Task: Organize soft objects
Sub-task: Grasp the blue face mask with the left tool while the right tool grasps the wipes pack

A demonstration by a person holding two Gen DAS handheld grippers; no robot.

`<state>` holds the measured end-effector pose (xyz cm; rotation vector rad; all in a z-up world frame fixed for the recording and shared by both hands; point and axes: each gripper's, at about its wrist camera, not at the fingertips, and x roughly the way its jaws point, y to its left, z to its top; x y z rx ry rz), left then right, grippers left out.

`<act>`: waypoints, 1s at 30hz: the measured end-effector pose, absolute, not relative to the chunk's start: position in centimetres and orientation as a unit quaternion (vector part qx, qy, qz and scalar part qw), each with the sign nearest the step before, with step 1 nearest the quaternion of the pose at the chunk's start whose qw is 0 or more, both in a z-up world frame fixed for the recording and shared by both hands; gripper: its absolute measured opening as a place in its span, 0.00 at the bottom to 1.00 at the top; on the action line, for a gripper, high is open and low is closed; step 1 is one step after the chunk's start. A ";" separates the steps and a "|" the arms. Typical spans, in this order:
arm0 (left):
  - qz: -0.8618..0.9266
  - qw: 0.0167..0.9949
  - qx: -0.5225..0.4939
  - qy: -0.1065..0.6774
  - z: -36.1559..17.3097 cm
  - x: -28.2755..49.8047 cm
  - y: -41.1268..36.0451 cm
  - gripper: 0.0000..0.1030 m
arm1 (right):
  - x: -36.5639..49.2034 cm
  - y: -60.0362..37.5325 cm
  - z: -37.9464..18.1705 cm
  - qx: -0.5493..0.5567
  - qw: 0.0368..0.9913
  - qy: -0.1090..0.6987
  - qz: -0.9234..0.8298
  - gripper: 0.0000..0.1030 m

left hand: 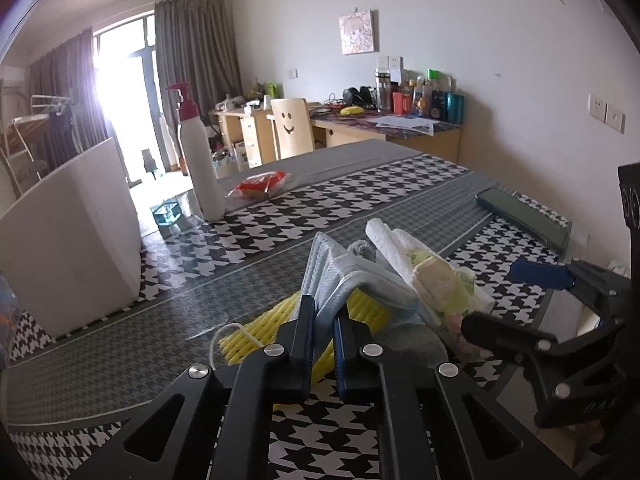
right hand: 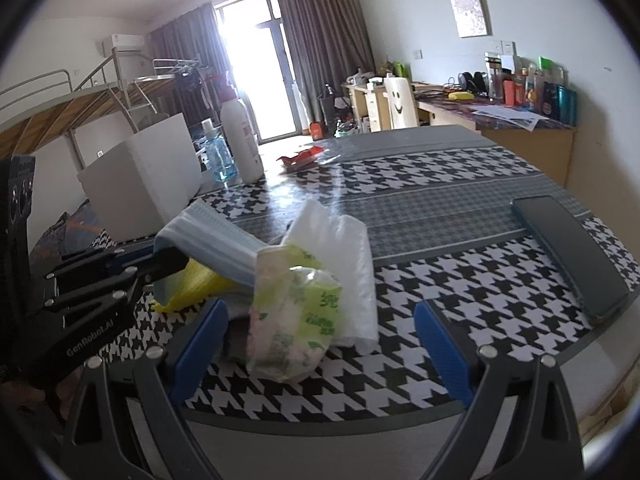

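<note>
Black-and-white houndstooth tablecloth (right hand: 460, 280), pale blue face masks (left hand: 340, 276), yellow cloth (left hand: 256, 332), red-capped white bottle (left hand: 202, 168)

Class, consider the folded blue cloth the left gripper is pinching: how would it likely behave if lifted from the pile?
The blue cloth looks thin and folded, so it would probably droop and unfold. Being fabric, it is likely light. The left gripper grips only its edge, so it may drag neighbouring items.

The word "GenRobot.AI" is printed in pale letters on the black body of the left gripper (right hand: 170, 262), seen in the right wrist view. A green sign is printed on the tissue pack (right hand: 298, 316), but it cannot be read. A smiling face is drawn on the chair back (left hand: 291, 126).
</note>
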<state>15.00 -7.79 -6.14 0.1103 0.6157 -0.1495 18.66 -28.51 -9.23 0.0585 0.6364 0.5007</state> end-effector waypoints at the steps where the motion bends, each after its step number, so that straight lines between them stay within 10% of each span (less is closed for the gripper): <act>1: -0.074 0.949 0.051 0.303 -6.1 15.0 -7.7 0.08 | 18.6 -28.4 -9.2 0.026 0.919 0.309 0.245 0.93; 30: -0.070 0.955 0.001 0.287 -5.4 12.8 -5.0 0.08 | 18.2 -27.0 -10.1 0.012 0.899 0.352 0.260 0.34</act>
